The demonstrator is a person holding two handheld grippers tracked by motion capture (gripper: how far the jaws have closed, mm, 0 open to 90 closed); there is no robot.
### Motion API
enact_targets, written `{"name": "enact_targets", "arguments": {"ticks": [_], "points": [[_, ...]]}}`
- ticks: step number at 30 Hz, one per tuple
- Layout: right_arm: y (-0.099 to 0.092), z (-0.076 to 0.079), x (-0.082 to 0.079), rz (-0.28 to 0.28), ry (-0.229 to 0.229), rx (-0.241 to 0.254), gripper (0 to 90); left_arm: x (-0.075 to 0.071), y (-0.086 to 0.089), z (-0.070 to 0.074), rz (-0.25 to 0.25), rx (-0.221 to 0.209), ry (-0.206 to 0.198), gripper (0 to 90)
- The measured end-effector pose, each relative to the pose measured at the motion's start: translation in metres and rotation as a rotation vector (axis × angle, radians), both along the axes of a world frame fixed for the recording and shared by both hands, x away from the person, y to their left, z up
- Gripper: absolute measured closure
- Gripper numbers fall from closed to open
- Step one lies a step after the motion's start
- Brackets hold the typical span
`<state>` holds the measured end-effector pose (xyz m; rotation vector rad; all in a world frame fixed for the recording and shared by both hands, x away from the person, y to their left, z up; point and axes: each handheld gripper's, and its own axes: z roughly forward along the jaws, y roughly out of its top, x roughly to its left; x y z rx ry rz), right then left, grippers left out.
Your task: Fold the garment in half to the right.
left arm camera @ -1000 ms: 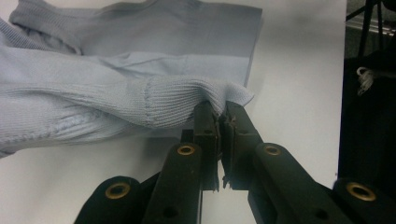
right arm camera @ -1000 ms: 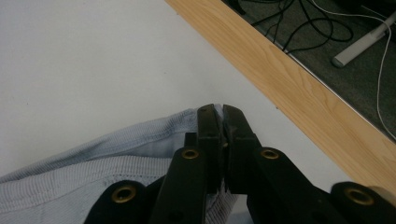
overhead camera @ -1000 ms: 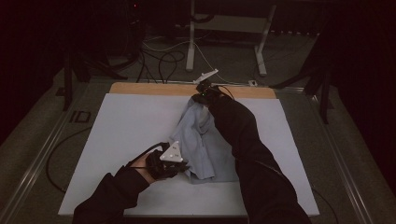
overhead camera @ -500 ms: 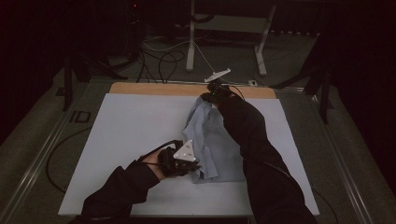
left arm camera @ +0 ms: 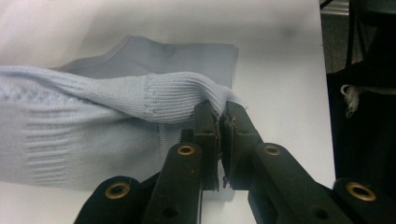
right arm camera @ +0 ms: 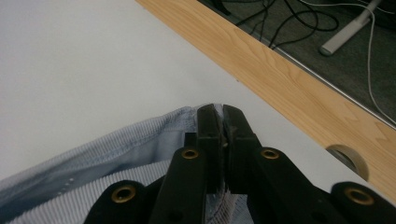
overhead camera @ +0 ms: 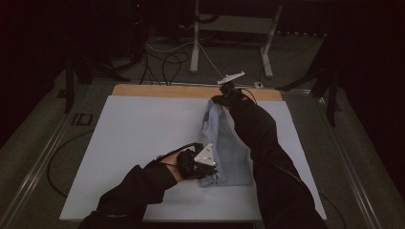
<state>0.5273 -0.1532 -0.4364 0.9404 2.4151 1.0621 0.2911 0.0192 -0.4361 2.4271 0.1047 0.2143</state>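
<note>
A pale blue knitted garment (overhead camera: 224, 143) lies on the white table (overhead camera: 138, 129), folded into a narrow strip that runs from front to back. My left gripper (overhead camera: 206, 168) is shut on its near ribbed edge (left arm camera: 187, 95), which is lifted over the layer below. My right gripper (overhead camera: 220, 99) is shut on the far edge of the garment (right arm camera: 154, 135), close to the wooden strip (right arm camera: 289, 79) at the back of the table. The black jaws of both grippers stand closed with cloth pinched between their tips.
The wooden strip (overhead camera: 157, 90) borders the far side of the table, with a round hole (right arm camera: 348, 158) in it. Cables (overhead camera: 167, 57) and a white stand (overhead camera: 196, 38) lie on the floor beyond. A metal rail (overhead camera: 43, 157) runs along the left side.
Both grippers have carried the garment's edges to the right. The garment has gone from a wider spread to a narrower folded strip.
</note>
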Motion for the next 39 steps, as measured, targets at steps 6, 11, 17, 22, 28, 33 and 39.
{"name": "enact_targets", "arguments": {"ticks": [6, 11, 17, 22, 28, 33, 39], "points": [[-0.007, -0.005, 0.003, -0.008, 0.018, 0.010, 87.5, 0.003, -0.014, -0.006, -0.018, 0.016, 0.001, 86.6], [-0.009, -0.007, 0.005, -0.002, 0.023, 0.011, 87.4, 0.007, -0.029, -0.014, -0.043, 0.038, 0.003, 86.6], [-0.013, -0.011, 0.008, -0.005, 0.033, 0.024, 87.3, 0.011, -0.038, -0.020, -0.050, 0.024, 0.017, 86.5], [-0.017, -0.015, 0.009, -0.006, 0.039, 0.035, 87.3, 0.014, -0.048, -0.027, -0.061, 0.012, 0.019, 86.4], [-0.023, -0.016, 0.010, -0.010, 0.044, 0.038, 87.3, 0.017, -0.058, -0.033, -0.064, 0.011, 0.026, 86.3], [-0.028, -0.016, 0.012, -0.006, 0.043, 0.042, 87.2, 0.020, -0.070, -0.038, -0.067, 0.023, 0.024, 86.3], [-0.030, -0.015, 0.014, -0.008, 0.046, 0.059, 71.5, 0.023, -0.081, -0.044, -0.065, 0.041, 0.037, 86.1]]}}
